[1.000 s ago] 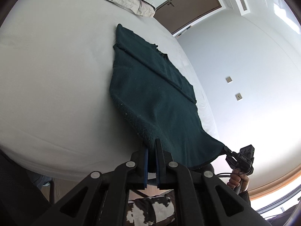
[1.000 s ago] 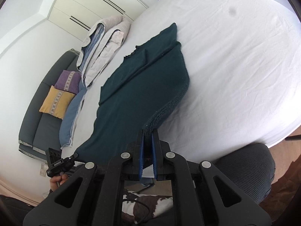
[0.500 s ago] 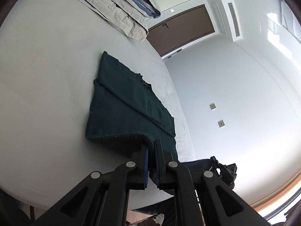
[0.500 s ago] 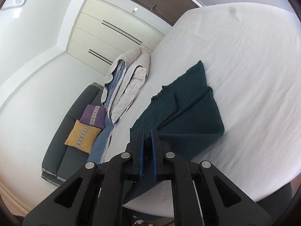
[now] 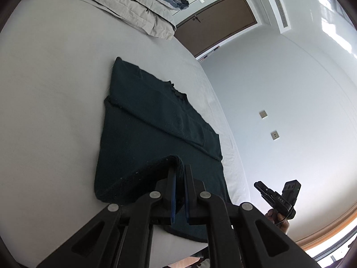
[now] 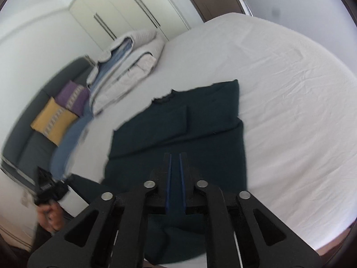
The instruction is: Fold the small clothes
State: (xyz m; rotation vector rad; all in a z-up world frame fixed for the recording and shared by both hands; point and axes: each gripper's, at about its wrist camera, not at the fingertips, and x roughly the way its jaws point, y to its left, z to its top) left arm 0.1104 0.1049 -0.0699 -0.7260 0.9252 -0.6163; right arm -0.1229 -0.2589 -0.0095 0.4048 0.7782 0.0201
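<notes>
dark green sweater (image 5: 156, 134) spread on the white bed (image 5: 49, 89), my left gripper (image 5: 179, 174) clamped on its lifted near hem, my right gripper (image 6: 175, 156) slightly apart over the cloth, gripping nothing I can see, folded duvet (image 6: 127, 67) far off

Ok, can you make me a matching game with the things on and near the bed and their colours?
Things:
1. sweater
2. bed sheet
3. nearer sofa cushion
4. farther sofa cushion

Colours:
A. purple
B. white
C. dark green
D. yellow

Pairs: 1-C, 2-B, 3-D, 4-A
</notes>
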